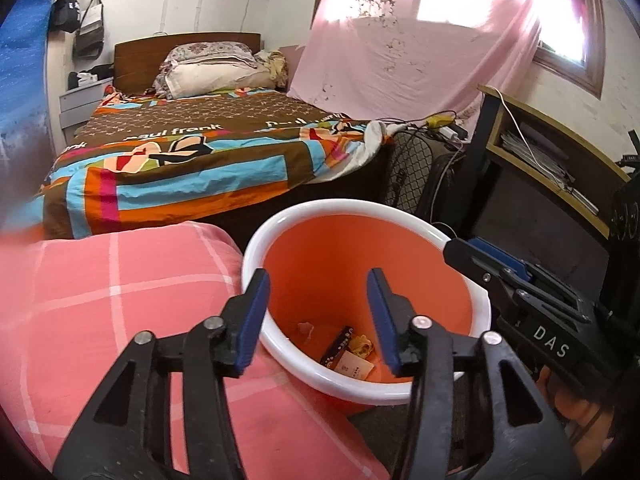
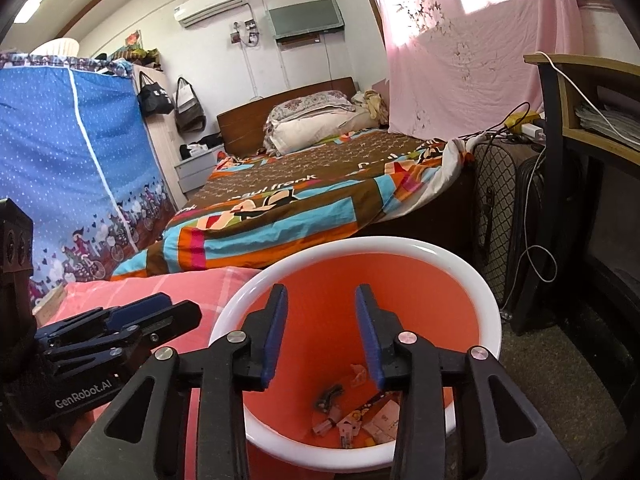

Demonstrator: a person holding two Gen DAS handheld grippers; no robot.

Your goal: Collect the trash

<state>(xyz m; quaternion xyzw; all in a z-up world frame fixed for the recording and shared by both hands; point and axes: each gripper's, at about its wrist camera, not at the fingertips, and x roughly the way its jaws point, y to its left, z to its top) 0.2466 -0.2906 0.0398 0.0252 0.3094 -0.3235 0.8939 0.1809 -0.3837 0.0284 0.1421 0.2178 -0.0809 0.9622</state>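
An orange bin with a white rim (image 1: 320, 206) (image 2: 472, 268) stands on the floor right below both grippers. Several scraps of trash (image 1: 348, 354) (image 2: 360, 416), wrappers and paper bits, lie on its bottom. My left gripper (image 1: 318, 312) hangs over the bin's near left rim, open, nothing between its blue pads. My right gripper (image 2: 320, 332) hovers over the bin's mouth, also open and empty. Each gripper shows in the other's view: the right gripper (image 1: 520, 280) at the bin's right side, the left gripper (image 2: 120, 328) at its left.
A pink checked cushion (image 1: 120, 300) (image 2: 180, 284) presses against the bin's left. Behind stands a bed with a colourful quilt (image 1: 200, 152) (image 2: 300, 200). A dark desk with a shelf (image 1: 560, 168) and cables (image 2: 532, 240) stands to the right. A blue fabric wardrobe (image 2: 72, 160) is at left.
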